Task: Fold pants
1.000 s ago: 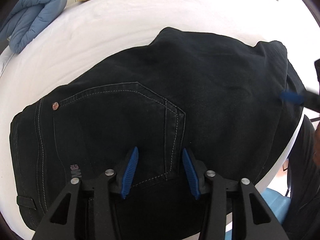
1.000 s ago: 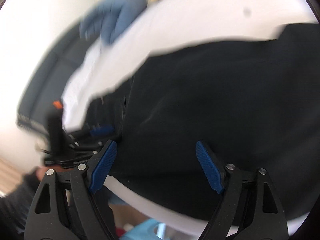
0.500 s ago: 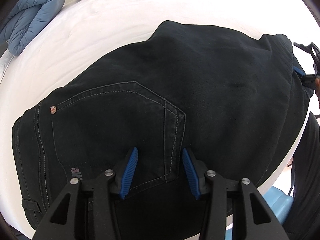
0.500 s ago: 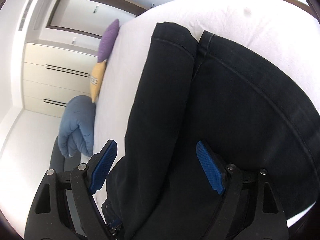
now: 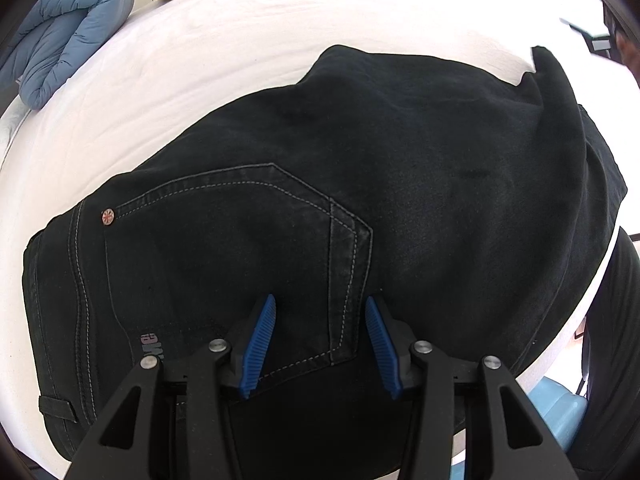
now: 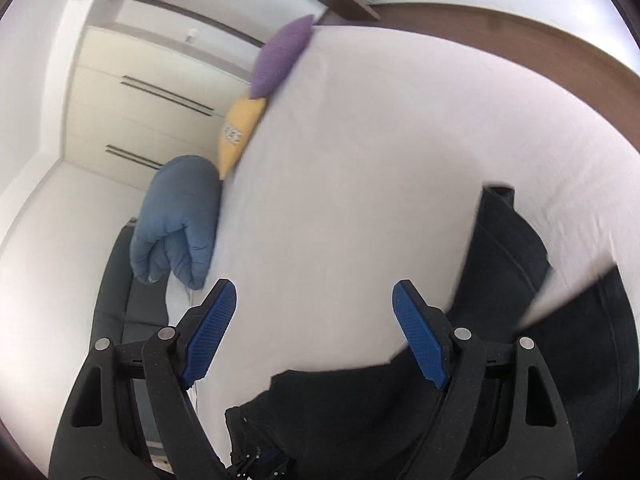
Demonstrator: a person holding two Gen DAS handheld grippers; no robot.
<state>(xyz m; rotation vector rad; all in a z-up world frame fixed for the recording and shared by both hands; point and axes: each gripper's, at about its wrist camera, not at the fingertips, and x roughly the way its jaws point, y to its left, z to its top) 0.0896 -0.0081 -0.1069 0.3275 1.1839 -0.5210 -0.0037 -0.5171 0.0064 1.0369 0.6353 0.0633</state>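
Black jeans (image 5: 400, 208) lie folded on a white bed (image 5: 240, 60), back pocket (image 5: 240, 240) facing up. My left gripper (image 5: 320, 312) is open, its blue pads (image 5: 260, 340) hovering over the pocket's lower corner near the bed's front edge. My right gripper (image 6: 314, 320) is open and empty, held above the bed with the jeans (image 6: 500, 352) below and to its right. A raised fold of the jeans (image 5: 556, 80) stands up at the far right in the left wrist view.
A rolled blue duvet (image 5: 60, 36) lies at the bed's far left, also in the right wrist view (image 6: 180, 220). A yellow pillow (image 6: 240, 128) and a purple pillow (image 6: 284, 56) sit by the headboard. A light blue object (image 5: 560, 412) stands beside the bed.
My right gripper has swung up and away from the jeans, now looking across the bare sheet. The jeans' right edge has lifted into a peak. The left gripper has barely moved.
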